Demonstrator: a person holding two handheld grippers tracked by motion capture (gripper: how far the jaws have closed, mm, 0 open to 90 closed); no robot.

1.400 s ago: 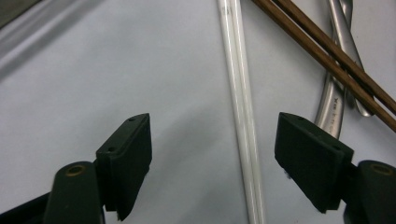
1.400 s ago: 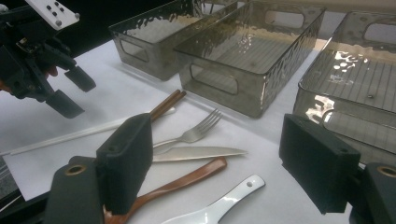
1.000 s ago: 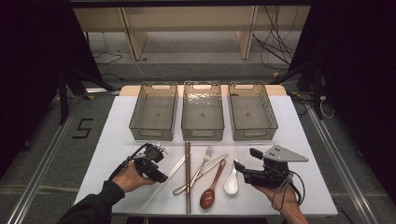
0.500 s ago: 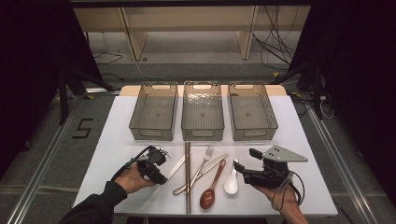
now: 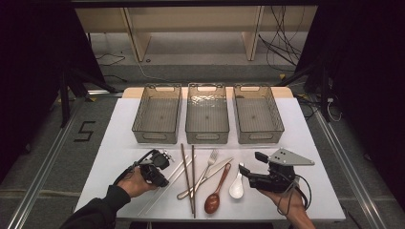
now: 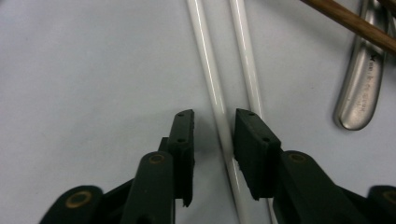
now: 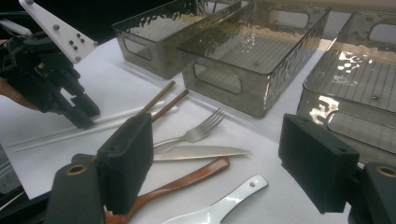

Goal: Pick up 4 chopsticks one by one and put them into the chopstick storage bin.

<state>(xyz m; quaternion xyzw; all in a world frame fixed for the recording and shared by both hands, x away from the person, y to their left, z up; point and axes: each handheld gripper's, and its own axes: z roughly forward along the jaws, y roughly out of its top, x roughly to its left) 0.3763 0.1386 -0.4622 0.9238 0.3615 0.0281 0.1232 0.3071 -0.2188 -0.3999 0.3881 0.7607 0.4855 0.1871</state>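
Two white chopsticks (image 6: 208, 70) lie side by side on the white table. My left gripper (image 6: 214, 116) points down at them. Its jaws have just been closing, and one chopstick runs between them with a gap still at the left pad. The other chopstick passes under the right jaw. From above, the left gripper (image 5: 161, 180) sits at the front left over the white chopsticks (image 5: 179, 168). My right gripper (image 5: 250, 164) hovers at the front right with its jaws wide open and nothing between them, just above a white spoon (image 5: 237, 187).
Brown chopsticks (image 5: 192, 181), a fork (image 5: 208, 162), a knife (image 7: 201, 151) and a brown spoon (image 5: 213, 200) lie between the hands. Three clear bins (image 5: 155, 136) (image 5: 207, 137) (image 5: 260, 136) stand in a row behind them. The table's front edge is close to both hands.
The left gripper's jaws look narrower over the white chopsticks than before. Both hands keep their places and the cutlery has not moved.
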